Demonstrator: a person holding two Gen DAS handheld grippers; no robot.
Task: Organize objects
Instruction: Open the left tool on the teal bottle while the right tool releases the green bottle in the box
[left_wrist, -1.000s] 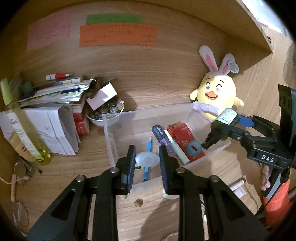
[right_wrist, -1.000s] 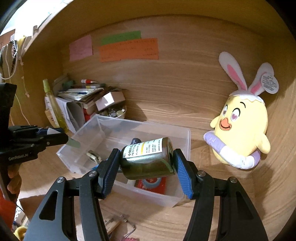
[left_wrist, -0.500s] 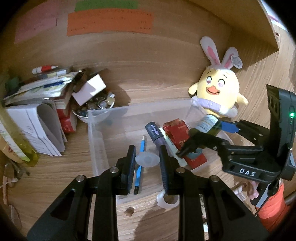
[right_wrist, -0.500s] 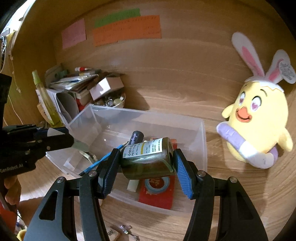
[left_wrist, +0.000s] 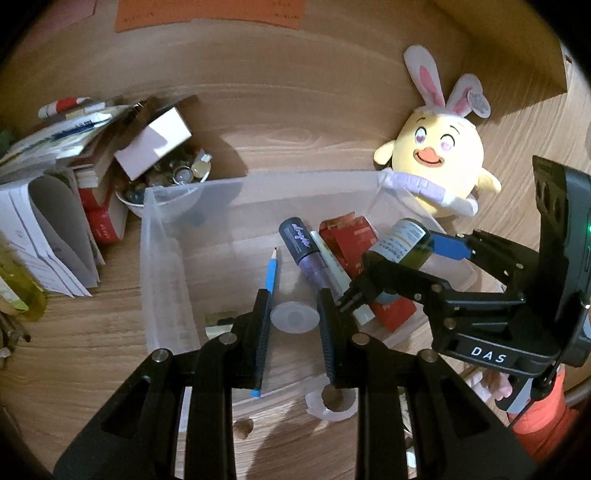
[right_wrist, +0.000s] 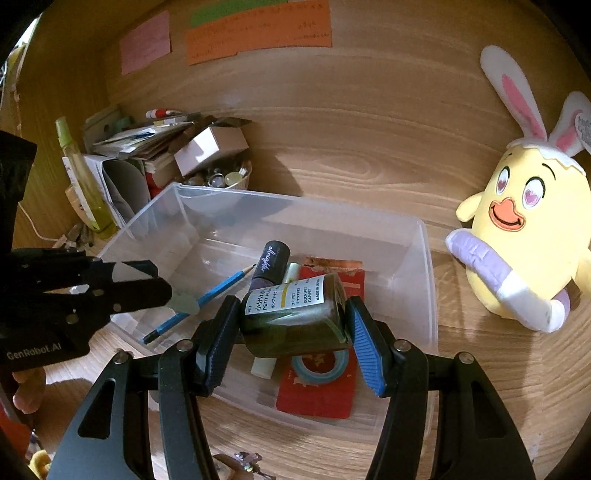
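Ahead of your tongs, the wooden desk (right_wrist: 369, 155) carries a clear bin (right_wrist: 424, 258). Beyond its right end leans a yellow plush chick (right_wrist: 524, 236). Beyond the left end sit a bowl of trinkets (left_wrist: 147, 199) and stacked papers (left_wrist: 48, 218).

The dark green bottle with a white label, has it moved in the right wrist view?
Yes. The dark green bottle came down over the clear plastic bin.

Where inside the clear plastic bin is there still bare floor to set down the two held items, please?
The clear bin has bare floor in its left half, between the left wall and the blue pencil, and along the back wall. The right half is crowded: purple tube, white stick, red packet and tape ring.
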